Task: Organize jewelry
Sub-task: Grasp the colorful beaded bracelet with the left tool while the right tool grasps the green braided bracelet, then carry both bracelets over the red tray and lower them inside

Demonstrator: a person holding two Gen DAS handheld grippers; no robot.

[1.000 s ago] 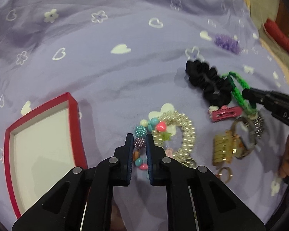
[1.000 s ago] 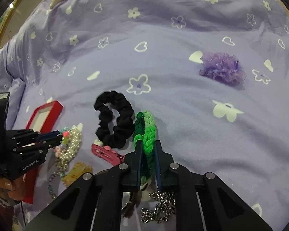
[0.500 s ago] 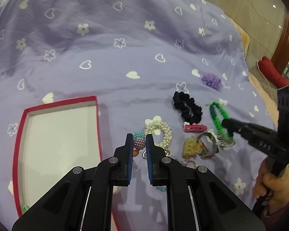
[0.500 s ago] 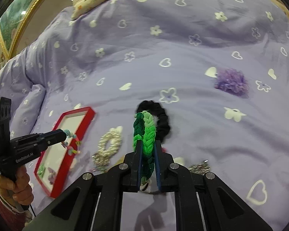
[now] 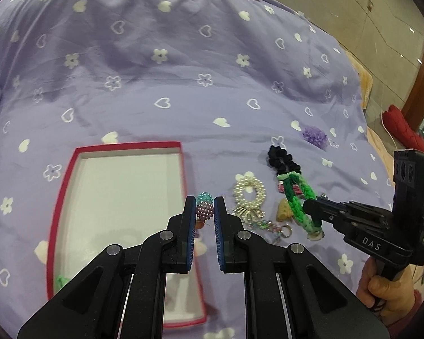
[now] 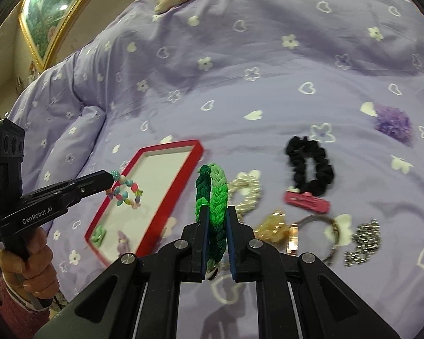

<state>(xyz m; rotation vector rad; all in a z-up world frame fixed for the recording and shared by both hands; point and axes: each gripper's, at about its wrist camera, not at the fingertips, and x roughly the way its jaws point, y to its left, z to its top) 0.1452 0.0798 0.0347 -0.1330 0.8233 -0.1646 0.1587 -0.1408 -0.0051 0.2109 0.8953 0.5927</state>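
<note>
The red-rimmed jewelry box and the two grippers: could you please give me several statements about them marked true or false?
1. The left gripper grips a colourful beaded bracelet. True.
2. The right gripper is open and holds nothing. False: it is shut on the green braided band.
3. The red-rimmed white-lined box holds nothing. False: two small items lie in its near end.
4. The black fabric scrunchie lies on the purple patterned bedspread. True.

One red tray (image 6: pixel 155 206), left. Two small items inside, near end: green (image 6: pixel 98 234), purple (image 6: pixel 123 240). One beaded bracelet (image 6: pixel 125 193). One green braided band (image 6: pixel 213 197). One pearl bracelet (image 6: pixel 247 190). Two scrunchies: black (image 6: pixel 309 168), purple (image 6: pixel 393 123) far right. One pink clip (image 6: pixel 306 202).
</note>
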